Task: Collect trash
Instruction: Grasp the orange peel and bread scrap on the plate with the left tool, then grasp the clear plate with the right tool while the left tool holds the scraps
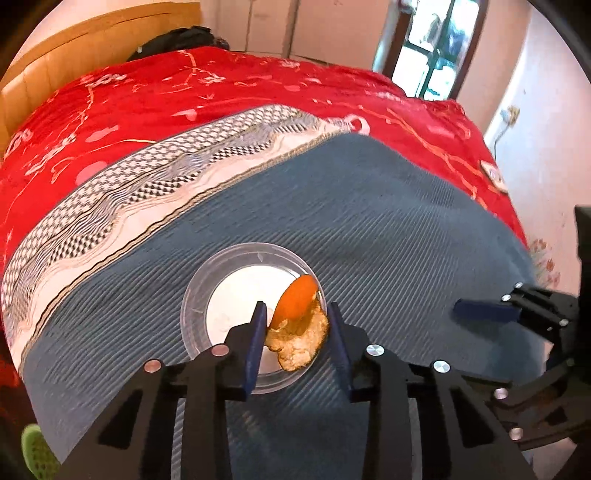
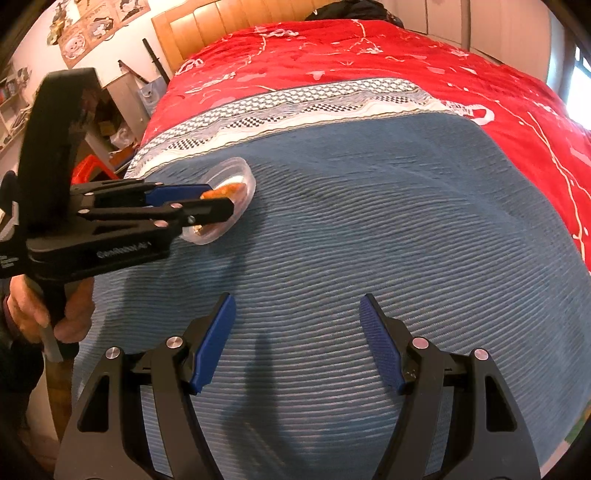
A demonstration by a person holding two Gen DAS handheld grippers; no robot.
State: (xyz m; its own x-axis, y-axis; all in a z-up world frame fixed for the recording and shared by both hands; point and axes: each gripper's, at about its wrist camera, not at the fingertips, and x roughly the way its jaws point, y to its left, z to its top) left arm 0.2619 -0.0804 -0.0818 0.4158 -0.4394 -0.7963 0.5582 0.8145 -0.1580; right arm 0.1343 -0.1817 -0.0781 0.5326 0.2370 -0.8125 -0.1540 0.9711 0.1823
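Observation:
An orange peel (image 1: 297,325) lies in a clear round plastic container (image 1: 207,291) on the blue blanket. My left gripper (image 1: 297,334) is open, its blue fingers on either side of the peel just above the container; the peel touches neither pad clearly. In the right wrist view the left gripper (image 2: 218,203) reaches over the container (image 2: 247,177) with the peel (image 2: 225,192) between its fingers. My right gripper (image 2: 297,339) is open and empty, hovering over the blanket to the right of the container. Its finger (image 1: 484,312) shows in the left view.
The blue ribbed blanket (image 2: 369,240) covers the near part of a bed with a red floral quilt (image 2: 369,51) and a wooden headboard (image 2: 229,26). Cluttered shelves and a red crate (image 2: 88,166) stand at the left bedside. A window (image 1: 432,48) lies beyond.

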